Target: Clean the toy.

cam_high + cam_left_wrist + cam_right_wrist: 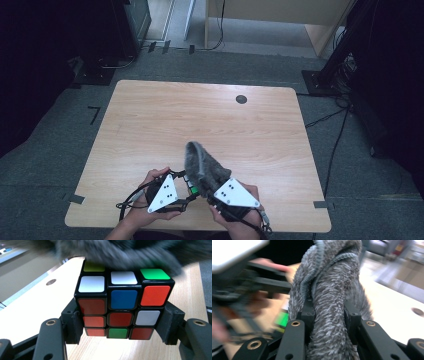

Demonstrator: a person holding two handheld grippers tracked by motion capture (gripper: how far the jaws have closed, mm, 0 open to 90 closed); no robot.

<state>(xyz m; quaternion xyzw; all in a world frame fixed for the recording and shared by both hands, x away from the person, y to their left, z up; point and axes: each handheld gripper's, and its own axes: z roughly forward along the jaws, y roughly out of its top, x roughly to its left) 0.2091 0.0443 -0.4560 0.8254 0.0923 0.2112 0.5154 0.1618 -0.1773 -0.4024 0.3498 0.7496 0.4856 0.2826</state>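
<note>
L gripper (120,337) pinches the cube (122,306) tight, jaws on both sides. R gripper (327,322) squeezes the grey cloth (329,290), which hangs right over the cube.

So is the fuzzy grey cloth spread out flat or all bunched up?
Bunched up. The grey cloth is gathered into a thick twisted roll, pinched between the right gripper's black jaws, not lying flat on the table.
</note>
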